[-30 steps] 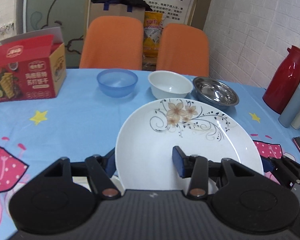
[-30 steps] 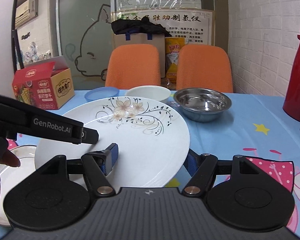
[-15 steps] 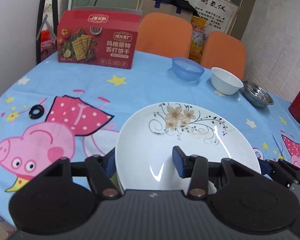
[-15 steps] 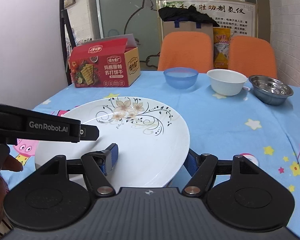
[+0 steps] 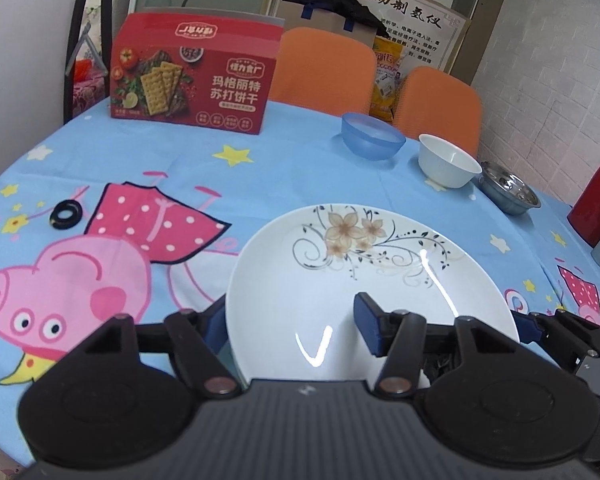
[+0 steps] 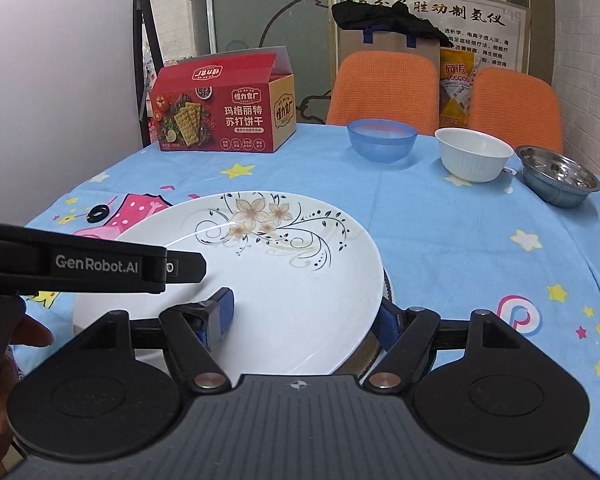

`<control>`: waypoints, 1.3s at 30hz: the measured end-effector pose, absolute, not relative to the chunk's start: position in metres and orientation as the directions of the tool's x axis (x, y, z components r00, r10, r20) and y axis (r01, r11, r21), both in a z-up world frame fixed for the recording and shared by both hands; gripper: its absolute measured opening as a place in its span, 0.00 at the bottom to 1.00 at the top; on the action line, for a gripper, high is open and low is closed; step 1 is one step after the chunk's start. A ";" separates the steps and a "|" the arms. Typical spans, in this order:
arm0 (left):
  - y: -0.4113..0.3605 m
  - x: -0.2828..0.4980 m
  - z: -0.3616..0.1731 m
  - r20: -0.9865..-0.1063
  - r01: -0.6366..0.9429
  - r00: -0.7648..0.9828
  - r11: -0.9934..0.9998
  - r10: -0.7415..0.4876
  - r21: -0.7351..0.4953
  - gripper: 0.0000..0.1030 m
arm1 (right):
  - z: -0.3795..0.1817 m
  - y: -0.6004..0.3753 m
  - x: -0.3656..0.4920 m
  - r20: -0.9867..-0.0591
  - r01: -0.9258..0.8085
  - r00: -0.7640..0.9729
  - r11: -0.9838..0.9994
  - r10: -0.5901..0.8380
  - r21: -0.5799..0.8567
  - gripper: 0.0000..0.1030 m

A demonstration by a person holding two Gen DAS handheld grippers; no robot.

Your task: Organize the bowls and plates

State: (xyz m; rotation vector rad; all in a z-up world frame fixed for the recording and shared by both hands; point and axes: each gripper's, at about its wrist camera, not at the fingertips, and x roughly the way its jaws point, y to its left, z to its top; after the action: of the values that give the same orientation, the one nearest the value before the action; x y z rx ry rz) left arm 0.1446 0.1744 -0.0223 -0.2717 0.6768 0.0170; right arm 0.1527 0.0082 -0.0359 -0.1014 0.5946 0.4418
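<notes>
A large white plate with a flower pattern (image 5: 364, 280) fills the foreground of both wrist views, just above the blue tablecloth (image 5: 292, 184). My left gripper (image 5: 292, 324) straddles its left rim; its jaws are opening, and the pads look slack against the plate. My right gripper (image 6: 304, 316) is shut on the plate (image 6: 284, 272) at its right rim, one finger on top and one beneath. A blue bowl (image 6: 382, 140), a white bowl (image 6: 474, 154) and a steel bowl (image 6: 558, 180) stand in a row at the far side.
A red cracker box (image 5: 192, 80) stands at the back left and a small black ring (image 5: 65, 213) lies at the left. A red thermos (image 5: 596, 208) is at the right edge. Two orange chairs (image 6: 384, 88) stand behind the table. A hand (image 6: 4, 344) shows at the lower left.
Both grippers carried the plate leftward across the table and slightly down, away from the bowls, then stopped. The left gripper's fingers have spread a little.
</notes>
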 end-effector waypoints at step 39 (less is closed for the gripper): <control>0.108 0.159 0.022 -0.545 0.011 0.828 0.976 -0.130 -0.216 0.74 | -0.019 -0.076 0.156 -0.473 -0.268 0.833 0.957 0.286 0.107 1.00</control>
State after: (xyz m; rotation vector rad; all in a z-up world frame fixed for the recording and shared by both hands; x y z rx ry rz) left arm 0.1588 0.1077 0.0223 -0.2080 0.5911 -0.0757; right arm 0.1562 -0.0763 -0.0193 0.0365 0.5069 0.2939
